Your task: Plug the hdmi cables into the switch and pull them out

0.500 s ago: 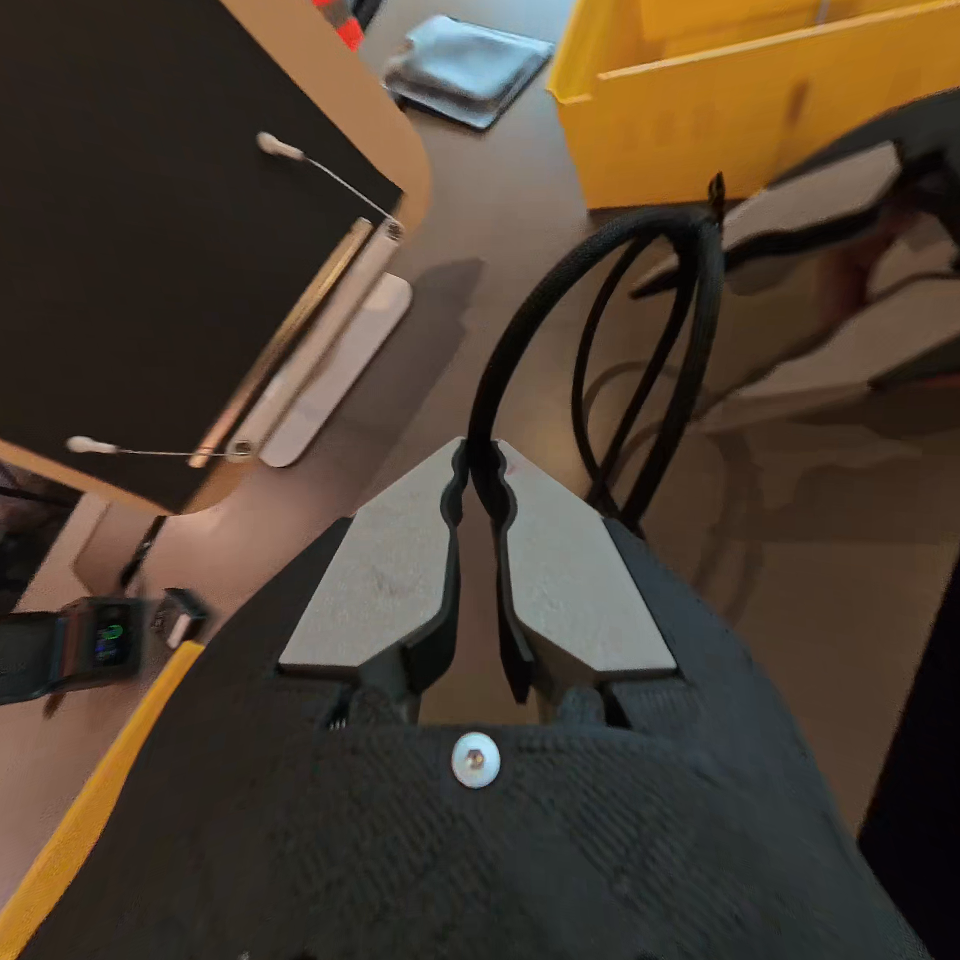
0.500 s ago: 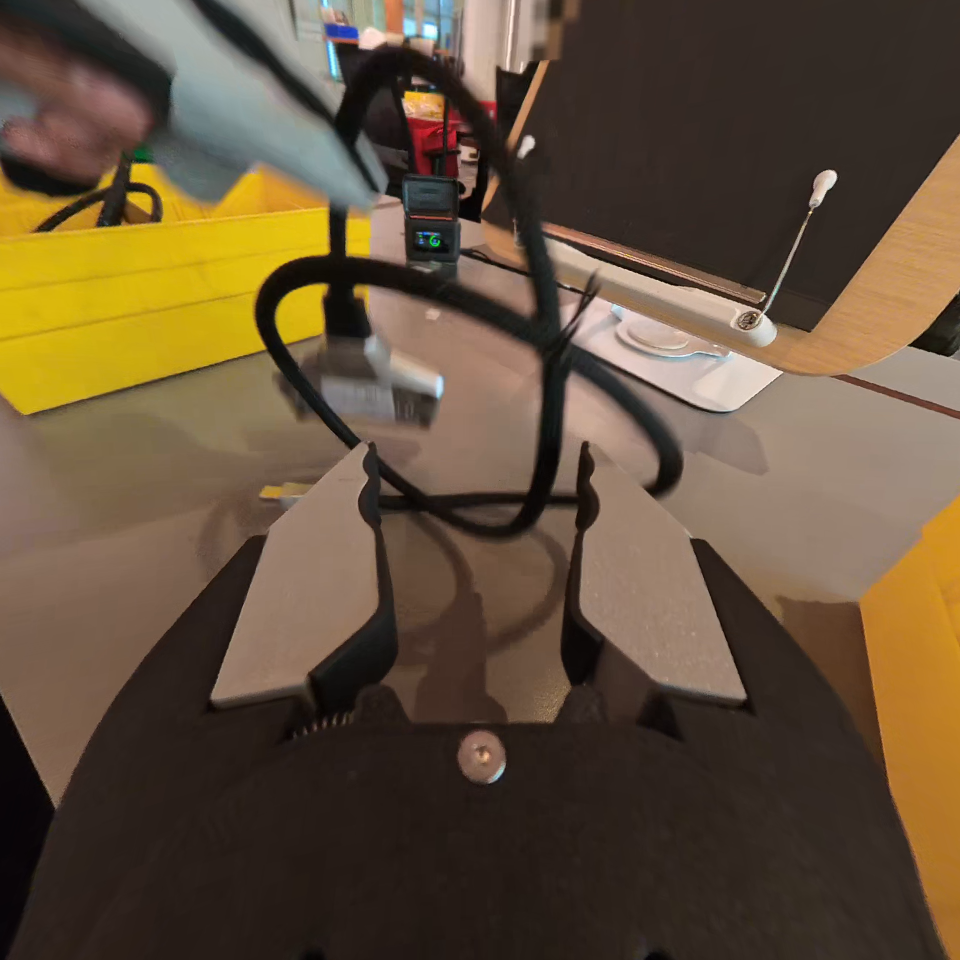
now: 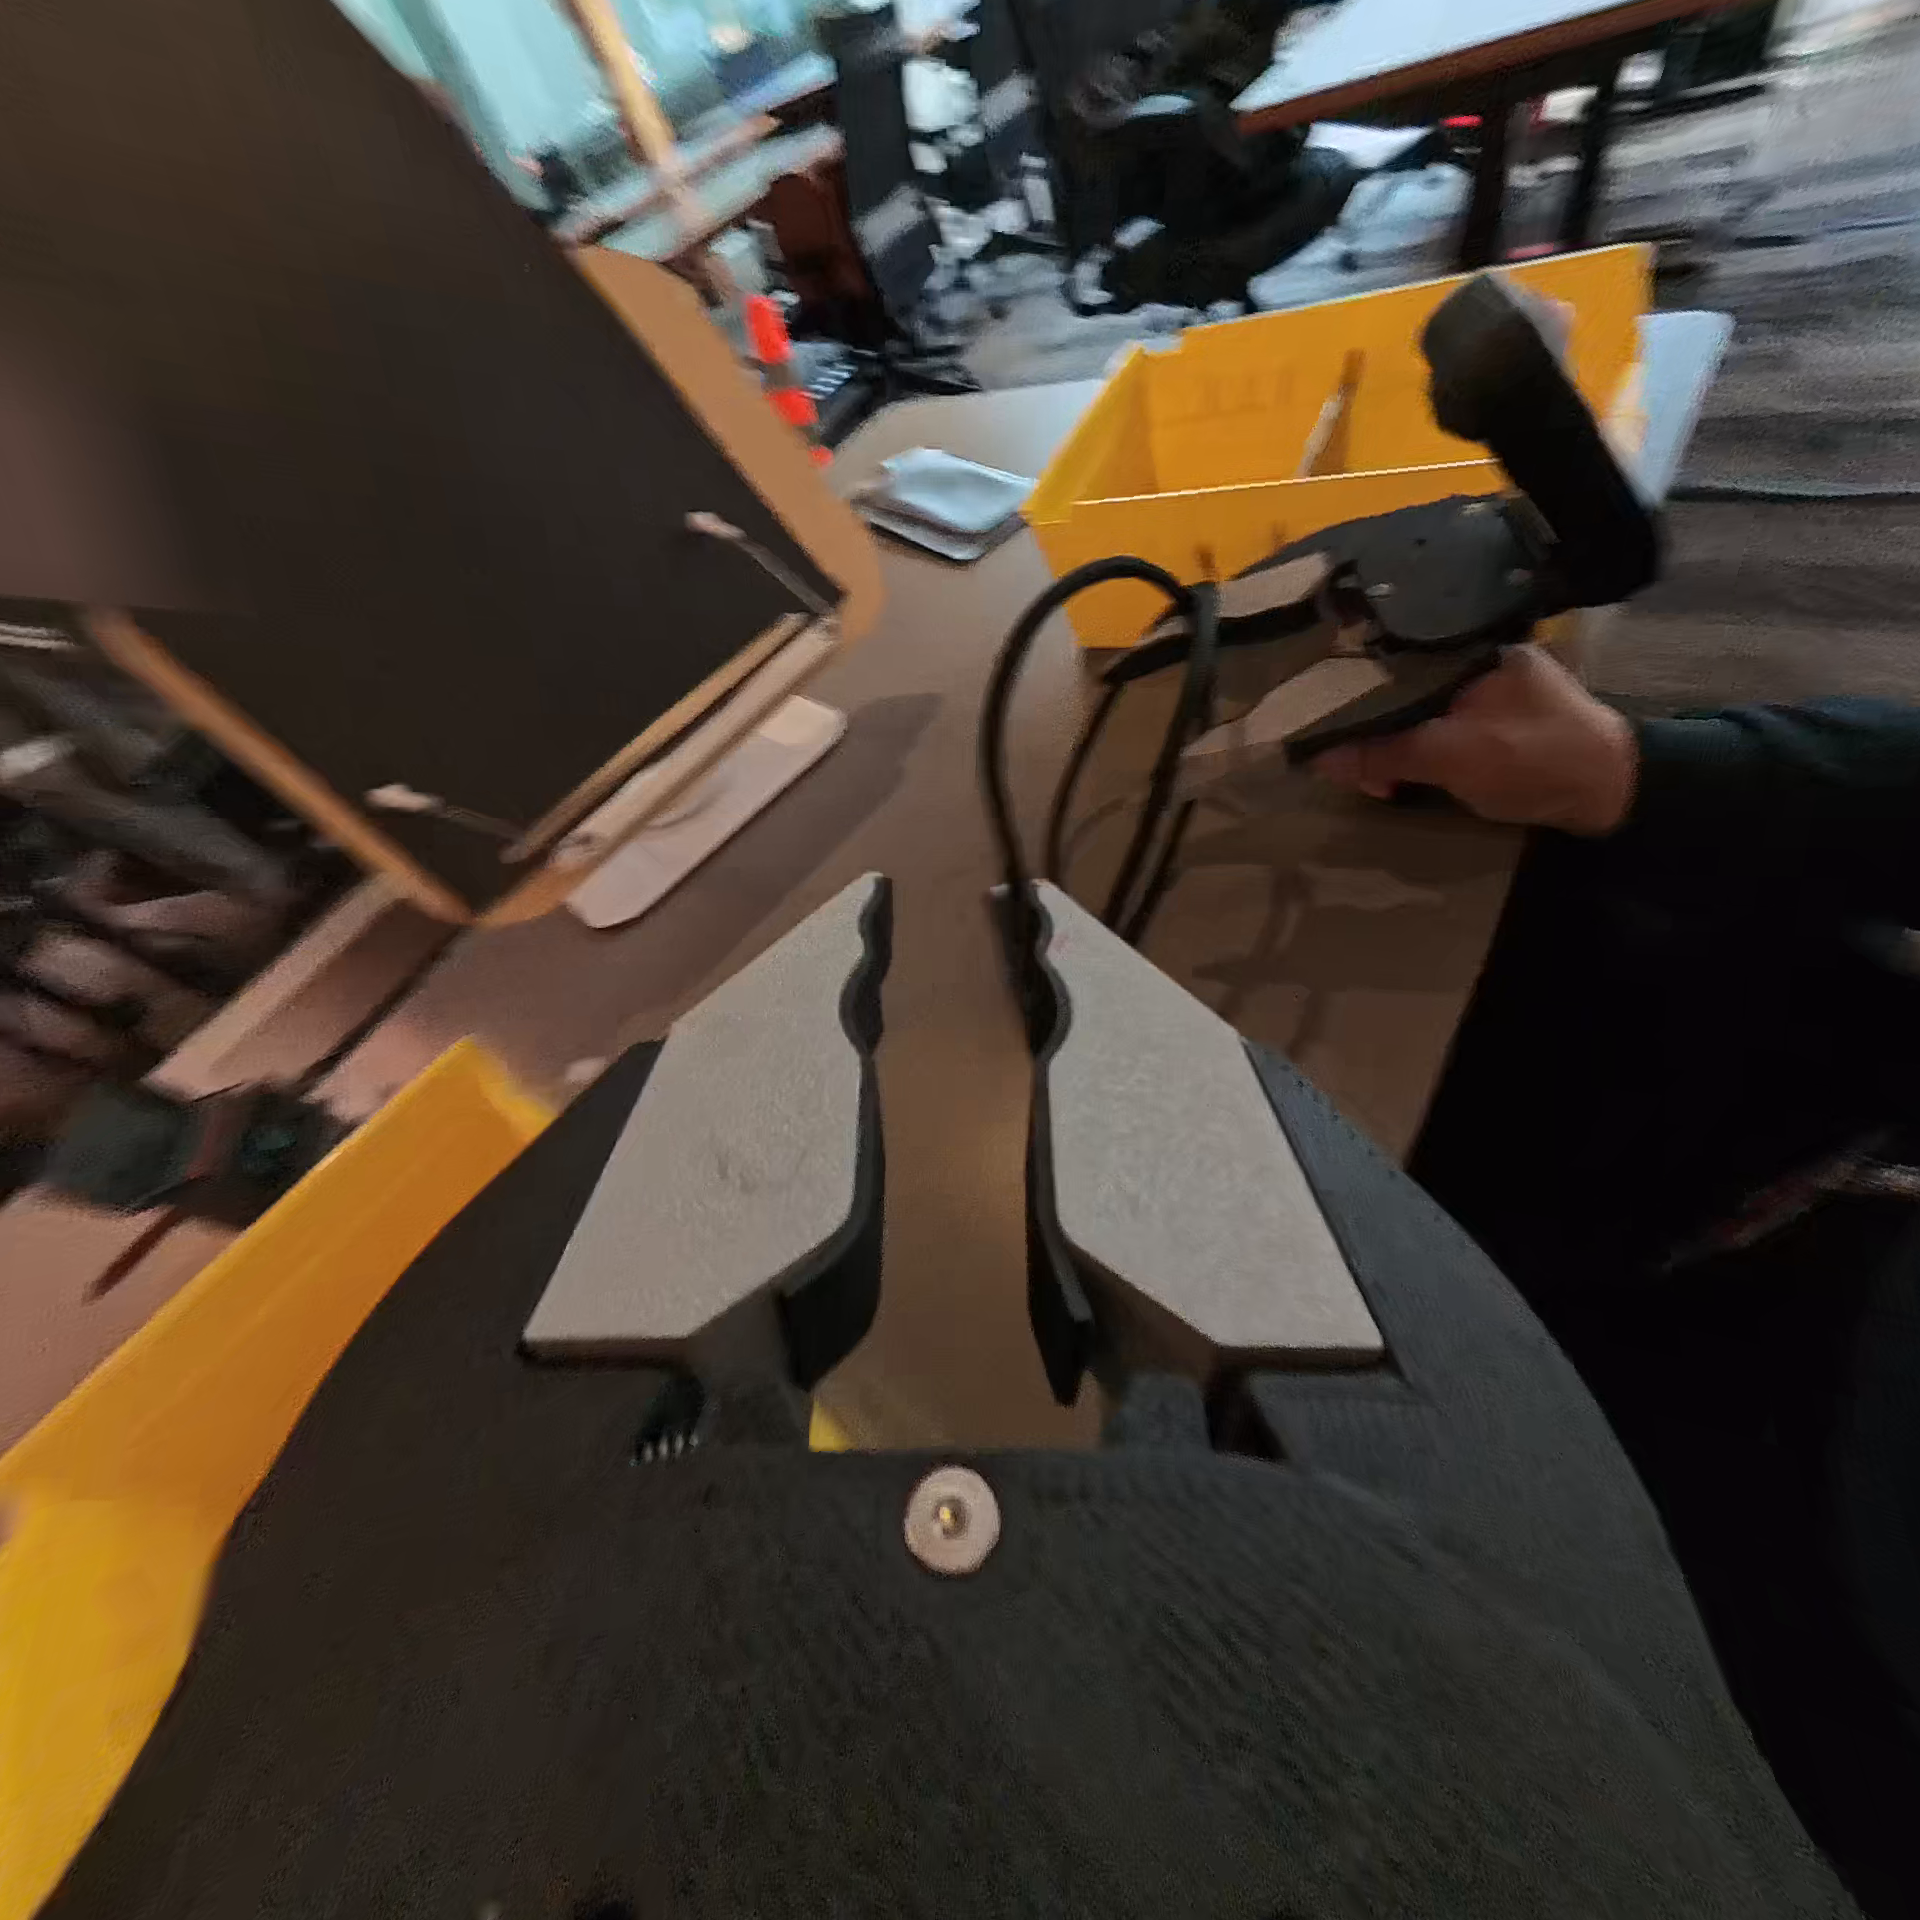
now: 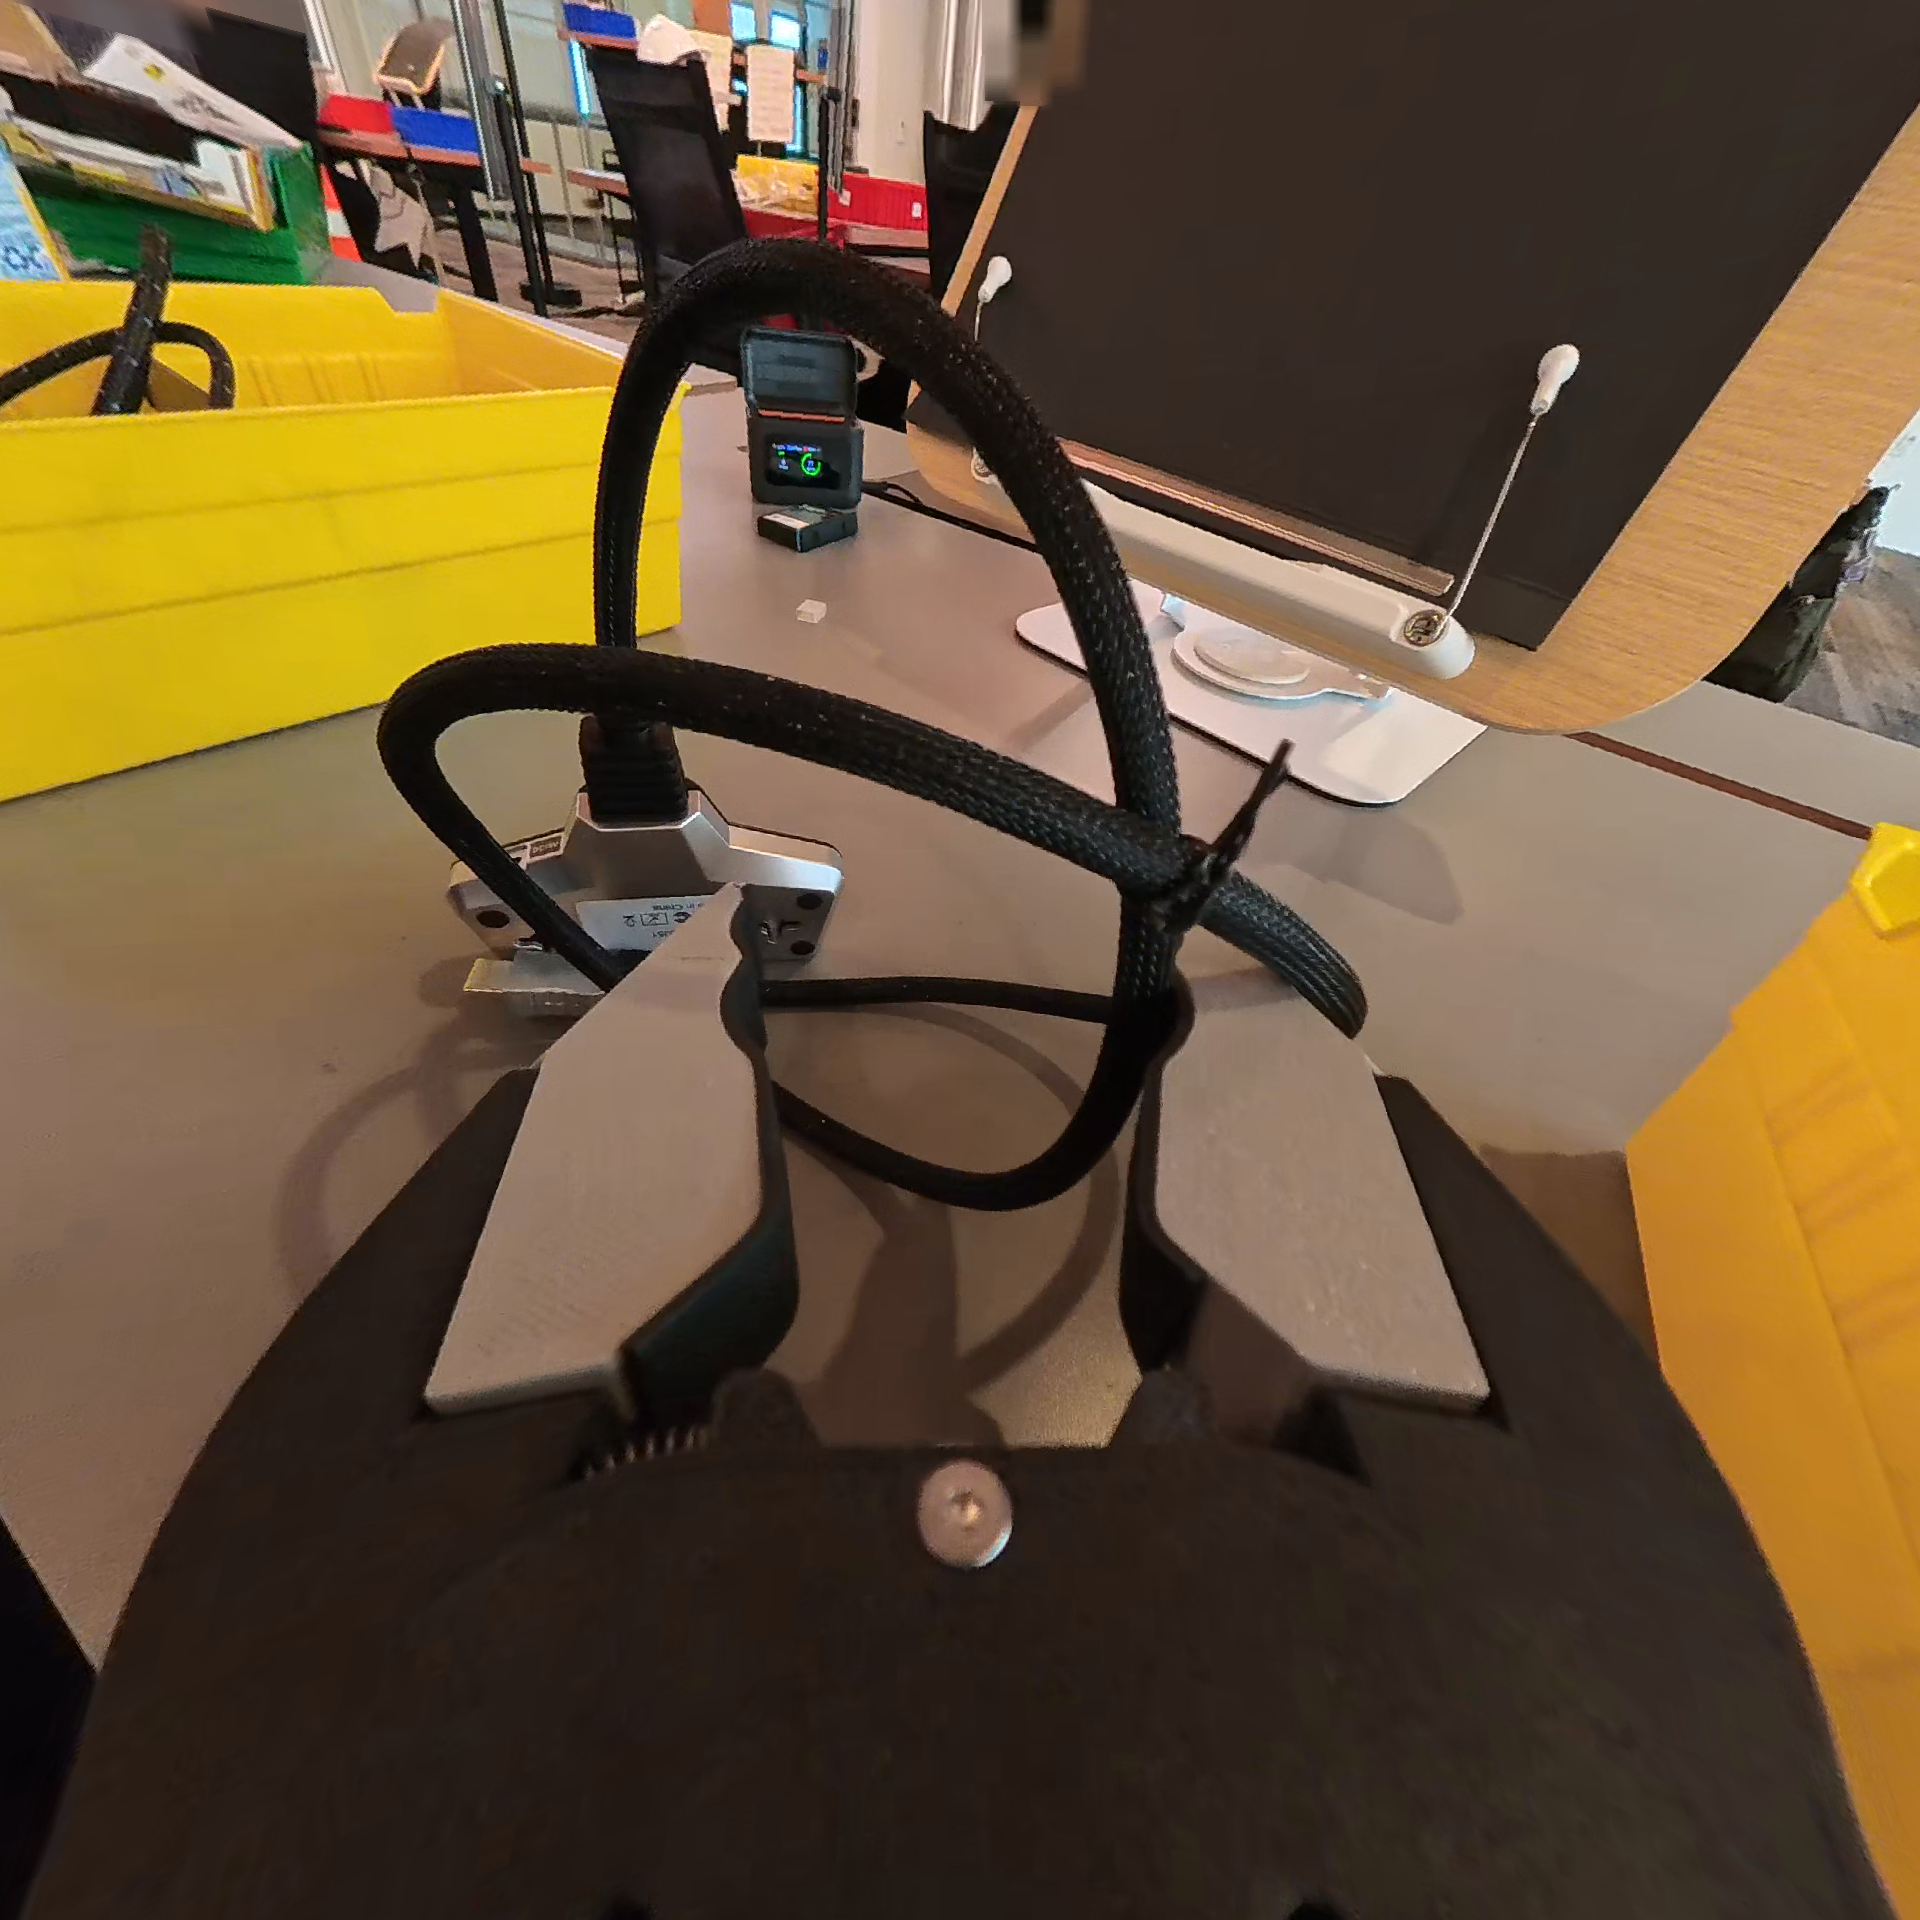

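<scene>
The silver HDMI switch [image 4: 665, 868] lies on the grey table [image 4: 208, 987] just past my right gripper's left fingertip. A thick black braided cable [image 4: 1049, 499] is plugged into its top and arches in tied loops. A loose silver plug [image 4: 520, 992] lies beside it. My right gripper [image 4: 951, 971] is open, with a thin cable loop [image 4: 935, 1174] lying between its fingers. My left gripper [image 3: 948, 902] is open and empty. The cable loop [image 3: 997, 717] rises just beyond its right fingertip. The right gripper [image 3: 1278, 644] and the hand [image 3: 1507, 748] holding it show farther off in the left wrist view.
A yellow bin [image 4: 312, 540] with cables stands at left, another yellow bin [image 4: 1787, 1247] at right. A dark wood-framed panel [image 4: 1403, 260] on a white stand [image 4: 1320, 727] is behind the cable. A small black device [image 4: 805, 447] with a lit screen sits at the back. Spacing between my two grippers at the tips: around 25 cm.
My left gripper has opened, let go of the braided cable and drawn back. The switch, which hung in the air, now lies on the table. My right gripper stays open.
</scene>
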